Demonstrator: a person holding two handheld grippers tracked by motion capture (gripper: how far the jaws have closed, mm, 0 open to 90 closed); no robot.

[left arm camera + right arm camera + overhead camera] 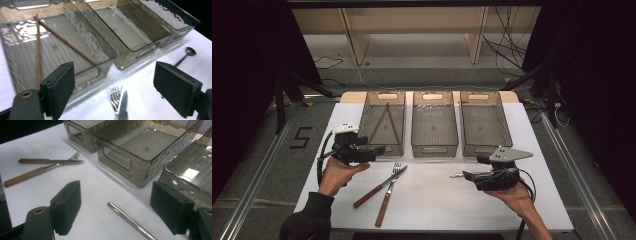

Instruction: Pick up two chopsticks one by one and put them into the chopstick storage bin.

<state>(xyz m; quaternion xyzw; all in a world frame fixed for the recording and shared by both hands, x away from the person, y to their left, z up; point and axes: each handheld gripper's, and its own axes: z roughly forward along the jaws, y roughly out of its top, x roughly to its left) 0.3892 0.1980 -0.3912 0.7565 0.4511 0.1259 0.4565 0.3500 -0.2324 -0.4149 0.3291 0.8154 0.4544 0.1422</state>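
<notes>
A white table (pixel 432 200) is sitting in a dark room, with pale wooden shelving (pixel 412 30) and loose cables lying on the grey floor behind it. The left gripper (pixel 379 150) is hovering just before the left bin (pixel 382 122), its jaws standing wide apart and gripping nothing; two chopsticks (pixel 384 122) are lying crossed inside that bin. The right gripper (pixel 467 176) is also gaping, with the handle of a metal spoon (pixel 130 221) lying on the table between its jaws, untouched as far as can be told. The middle bin (pixel 434 124) and the right bin (pixel 484 122) are standing beside the left one. A fork (pixel 388 195) and a knife (pixel 379 187), both wooden-handled, are lying crossed on the table between the grippers.
</notes>
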